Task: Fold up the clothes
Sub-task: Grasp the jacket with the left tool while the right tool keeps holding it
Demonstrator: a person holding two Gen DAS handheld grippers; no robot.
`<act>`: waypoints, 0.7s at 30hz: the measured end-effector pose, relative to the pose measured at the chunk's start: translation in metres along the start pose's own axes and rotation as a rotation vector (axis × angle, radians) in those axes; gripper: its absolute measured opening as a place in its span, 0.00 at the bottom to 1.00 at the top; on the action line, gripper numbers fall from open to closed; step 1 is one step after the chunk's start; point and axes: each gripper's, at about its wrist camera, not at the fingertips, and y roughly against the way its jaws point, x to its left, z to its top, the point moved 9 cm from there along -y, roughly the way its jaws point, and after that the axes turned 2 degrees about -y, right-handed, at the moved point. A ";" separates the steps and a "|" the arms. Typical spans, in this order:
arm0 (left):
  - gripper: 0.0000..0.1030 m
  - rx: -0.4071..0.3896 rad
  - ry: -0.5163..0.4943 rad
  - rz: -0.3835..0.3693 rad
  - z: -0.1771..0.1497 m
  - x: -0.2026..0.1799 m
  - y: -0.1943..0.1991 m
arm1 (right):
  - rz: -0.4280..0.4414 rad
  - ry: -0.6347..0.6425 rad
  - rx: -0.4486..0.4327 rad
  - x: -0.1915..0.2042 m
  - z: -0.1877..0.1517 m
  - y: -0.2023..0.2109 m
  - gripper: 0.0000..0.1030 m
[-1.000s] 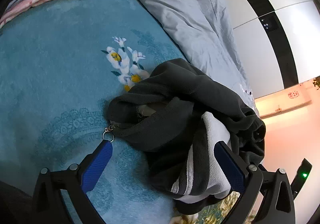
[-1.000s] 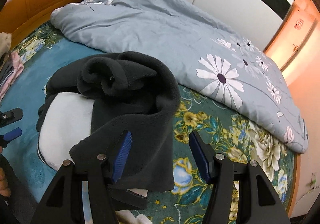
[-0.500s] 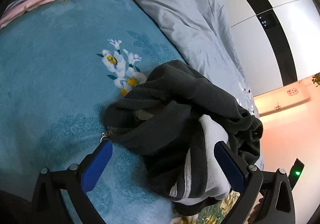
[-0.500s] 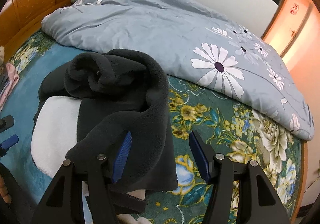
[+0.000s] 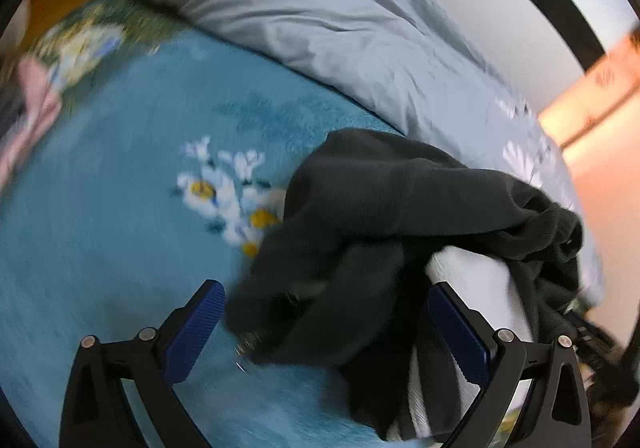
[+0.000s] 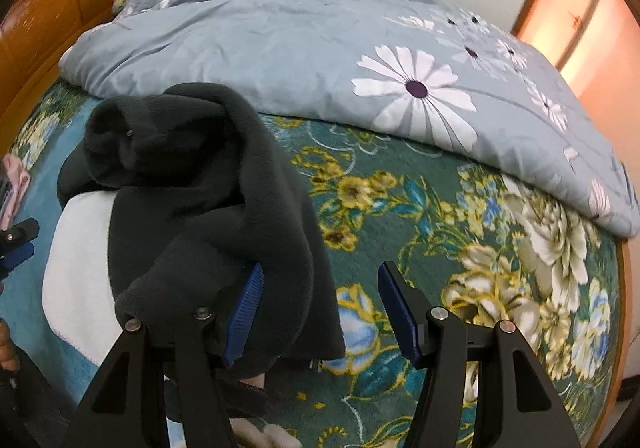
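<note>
A crumpled dark grey fleece jacket with a white lining lies bunched on the teal floral bedspread. It also shows in the right wrist view, with the lining at its left. My left gripper is open, its jaws wide on either side of the jacket's near edge, where a metal zipper pull lies. My right gripper is open; the jacket's near hem drapes over its left finger.
A grey-blue daisy-print duvet lies heaped along the far side of the bed. A wooden headboard stands at the left. Pink folded clothes sit at the bed's far left. White wardrobe doors rise behind.
The left gripper has swung and moved closer to the jacket, blurring its view; the jacket's near edge now lies between its jaws. The right gripper has moved slightly forward over the hem.
</note>
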 end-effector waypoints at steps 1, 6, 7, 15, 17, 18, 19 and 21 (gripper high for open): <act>1.00 0.002 -0.037 0.019 0.005 -0.001 -0.001 | 0.001 -0.007 0.004 -0.001 -0.001 0.000 0.59; 1.00 -0.023 -0.256 0.111 0.030 -0.021 -0.009 | 0.078 -0.043 -0.064 0.005 0.011 0.023 0.59; 1.00 -0.029 -0.304 0.135 0.032 -0.026 -0.013 | 0.095 -0.037 -0.073 0.009 0.014 0.027 0.59; 0.74 -0.020 -0.595 0.271 0.034 -0.057 -0.049 | 0.172 -0.028 -0.009 0.037 -0.006 0.021 0.59; 0.34 0.011 -0.545 0.239 0.035 -0.055 -0.053 | 0.160 0.004 0.008 0.045 -0.013 0.016 0.59; 0.17 0.020 -0.502 0.213 0.037 -0.054 -0.054 | 0.153 0.020 0.011 0.047 -0.016 0.016 0.59; 0.12 0.010 -0.463 0.194 0.039 -0.053 -0.051 | 0.151 0.023 0.013 0.049 -0.018 0.016 0.59; 0.10 -0.058 -0.411 0.160 0.047 -0.050 -0.035 | 0.152 0.021 0.019 0.051 -0.021 0.017 0.59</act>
